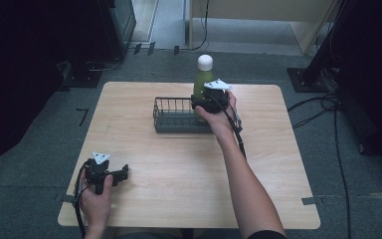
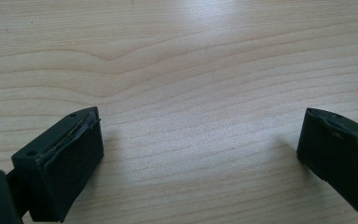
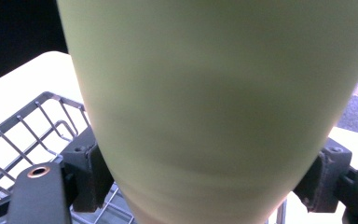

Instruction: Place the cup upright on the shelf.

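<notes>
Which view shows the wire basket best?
The high view: the whole basket sits mid-table, with the green bottle at its right end held in the right claw. The right claw view catches a corner of its wires beside the bottle. The left claw view looks at bare table.

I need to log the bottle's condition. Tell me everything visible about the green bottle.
The green bottle has a smooth, matte pale-green body and a rounded white cap. It stands upright at the right end of the dark wire basket. The right claw is shut on its lower body, one jaw pressing each side.
</notes>
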Available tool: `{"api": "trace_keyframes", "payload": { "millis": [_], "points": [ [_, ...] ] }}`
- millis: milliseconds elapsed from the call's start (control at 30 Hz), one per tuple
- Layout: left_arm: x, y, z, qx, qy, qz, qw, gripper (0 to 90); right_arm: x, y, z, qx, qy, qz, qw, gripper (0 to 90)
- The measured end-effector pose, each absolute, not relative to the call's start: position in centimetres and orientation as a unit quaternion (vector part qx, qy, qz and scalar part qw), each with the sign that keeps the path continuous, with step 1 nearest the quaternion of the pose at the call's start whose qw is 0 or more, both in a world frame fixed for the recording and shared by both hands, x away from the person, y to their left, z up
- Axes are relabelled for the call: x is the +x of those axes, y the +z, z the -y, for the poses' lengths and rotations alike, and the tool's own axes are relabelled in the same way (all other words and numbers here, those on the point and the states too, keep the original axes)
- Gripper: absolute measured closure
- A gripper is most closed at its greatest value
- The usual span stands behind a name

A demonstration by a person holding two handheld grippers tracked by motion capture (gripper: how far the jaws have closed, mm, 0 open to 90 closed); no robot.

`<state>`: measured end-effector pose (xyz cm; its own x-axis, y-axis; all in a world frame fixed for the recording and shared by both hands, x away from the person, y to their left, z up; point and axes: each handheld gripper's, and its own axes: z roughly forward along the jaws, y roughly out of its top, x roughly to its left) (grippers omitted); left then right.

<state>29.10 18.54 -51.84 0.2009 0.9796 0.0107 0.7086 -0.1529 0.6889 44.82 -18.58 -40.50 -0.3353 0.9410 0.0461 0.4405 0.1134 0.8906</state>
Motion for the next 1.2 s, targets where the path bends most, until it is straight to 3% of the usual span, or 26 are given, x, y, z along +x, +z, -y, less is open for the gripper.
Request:
{"api": "trace_keyframes", "payload": {
  "millis": [533, 933, 1200],
  "points": [
    [29.1, -51.8, -18.5, 0.721, 0.238, -0.586, 0.284, 0.9, 44.5, -40.4, 19.1, 0.5, 0.444, -0.693, 0.27, 16.8],
    [29.1, -51.8, -18.5, 0.721, 0.238, -0.586, 0.284, 0.9, 43.9, -39.6, 20.0, 0.508, 0.444, -0.692, 0.257, 3.1],
    [29.1, -51.8, -18.5, 0.72, 0.238, -0.586, 0.285, 0.9, 42.2, -39.6, 21.0, 0.501, 0.447, -0.695, 0.258, 1.3]
  ]
}}
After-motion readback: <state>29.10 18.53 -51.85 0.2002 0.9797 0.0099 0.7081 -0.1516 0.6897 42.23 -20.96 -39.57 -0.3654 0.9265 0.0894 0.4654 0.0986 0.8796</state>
